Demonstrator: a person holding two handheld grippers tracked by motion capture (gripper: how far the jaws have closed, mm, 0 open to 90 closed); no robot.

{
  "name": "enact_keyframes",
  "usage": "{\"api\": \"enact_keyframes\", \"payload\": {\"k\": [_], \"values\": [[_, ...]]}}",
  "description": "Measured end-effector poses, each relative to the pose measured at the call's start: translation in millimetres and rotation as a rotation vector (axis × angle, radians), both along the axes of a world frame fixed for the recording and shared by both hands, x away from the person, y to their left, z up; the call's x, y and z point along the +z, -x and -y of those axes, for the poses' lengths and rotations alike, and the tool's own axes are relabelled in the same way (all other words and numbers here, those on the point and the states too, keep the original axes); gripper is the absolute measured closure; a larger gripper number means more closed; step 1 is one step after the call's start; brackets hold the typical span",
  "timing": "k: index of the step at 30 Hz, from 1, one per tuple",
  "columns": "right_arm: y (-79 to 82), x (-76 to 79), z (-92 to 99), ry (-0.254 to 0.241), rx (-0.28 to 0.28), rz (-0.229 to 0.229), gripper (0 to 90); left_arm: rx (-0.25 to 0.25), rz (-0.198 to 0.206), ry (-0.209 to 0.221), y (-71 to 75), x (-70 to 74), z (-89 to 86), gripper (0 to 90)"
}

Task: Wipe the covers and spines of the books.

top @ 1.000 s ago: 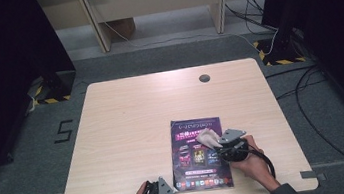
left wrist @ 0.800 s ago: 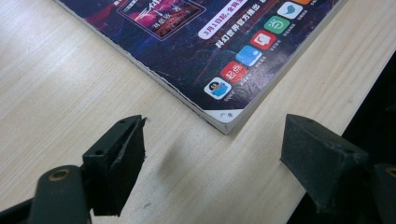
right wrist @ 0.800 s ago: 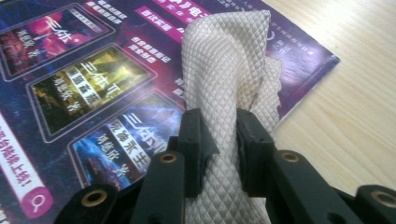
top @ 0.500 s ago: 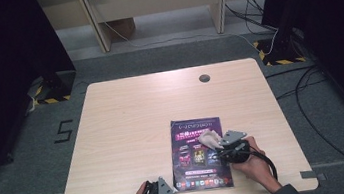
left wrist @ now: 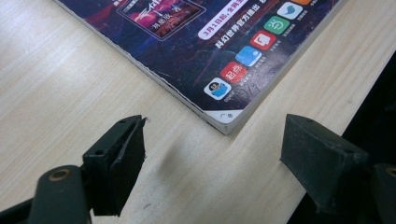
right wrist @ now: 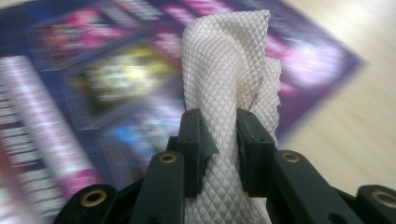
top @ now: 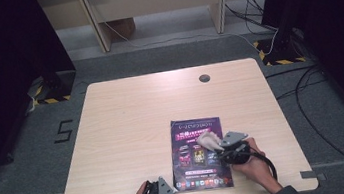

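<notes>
Over the purple magazine (top: pixel 199 154) on the table (top: pixel 129 133), the right gripper (right wrist: pixel 219 135) clamps a white quilted cloth (right wrist: pixel 229 84), seemingly touching the cover; the left gripper (left wrist: pixel 212 154), jaws apart, sits near the magazine's corner.

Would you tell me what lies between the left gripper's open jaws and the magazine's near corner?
Only bare table separates left gripper from the magazine corner, seen in the left gripper view.
</notes>
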State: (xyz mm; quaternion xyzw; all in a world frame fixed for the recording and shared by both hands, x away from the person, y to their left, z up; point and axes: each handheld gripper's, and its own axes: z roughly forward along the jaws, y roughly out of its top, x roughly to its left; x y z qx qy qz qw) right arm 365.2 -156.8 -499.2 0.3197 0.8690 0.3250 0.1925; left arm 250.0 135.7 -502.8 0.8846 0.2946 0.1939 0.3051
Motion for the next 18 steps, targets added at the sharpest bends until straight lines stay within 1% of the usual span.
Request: {"api": "enact_keyframes", "payload": {"k": [2, 3, 4, 5, 6, 8, 11, 13, 14, 15, 17, 18], "values": [[-7.5, -0.1, 8.5, -0.001, -0.038, 0.006, 74.2, -0.001, 0.001, 0.002, 0.5, 0.1, 0.4, 21.3], [-10.6, -0.4, 13.7, -0.015, -0.060, -0.002, 74.2, -0.001, 0.001, 0.003, 0.3, 0.3, 0.5, 21.3], [-10.6, -0.4, 13.7, -0.015, -0.060, -0.002, 74.2, -0.001, 0.001, 0.003, 0.3, 0.3, 0.5, 21.3], [-10.9, -0.6, 16.4, -0.030, -0.067, -0.012, 74.2, 0.000, 0.001, 0.001, -0.2, 0.5, 0.3, 21.3], [-6.7, 0.4, 15.9, -0.005, -0.060, -0.001, 74.4, 0.002, 0.000, 0.001, -0.2, 0.2, 0.0, 21.3], [-3.1, 0.9, 14.0, 0.009, -0.048, 0.002, 74.3, 0.003, 0.001, 0.002, 0.0, 0.6, -0.4, 21.3], [5.6, 1.5, 9.7, 0.019, -0.008, 0.001, 73.5, 0.003, 0.003, 0.003, 0.0, 0.9, -0.5, 21.3], [15.0, 2.4, 5.7, 0.026, 0.027, -0.008, 73.3, 0.002, 0.003, 0.003, 0.3, 0.4, -0.6, 21.3], [18.7, 2.3, 4.5, 0.025, 0.039, -0.010, 73.3, 0.002, 0.001, 0.001, 0.0, 0.6, -0.6, 21.3], [24.3, 2.1, 2.8, 0.018, 0.044, -0.022, 73.4, 0.002, 0.001, 0.001, -0.2, 0.6, -0.5, 21.3], [32.3, 2.3, 1.6, 0.023, 0.082, -0.018, 73.4, 0.003, 0.000, 0.000, 0.1, 0.4, -0.4, 21.3], [35.5, 2.5, 1.2, 0.021, 0.088, -0.027, 73.5, 0.000, 0.002, 0.001, 0.2, 0.2, -0.4, 21.3]]}}
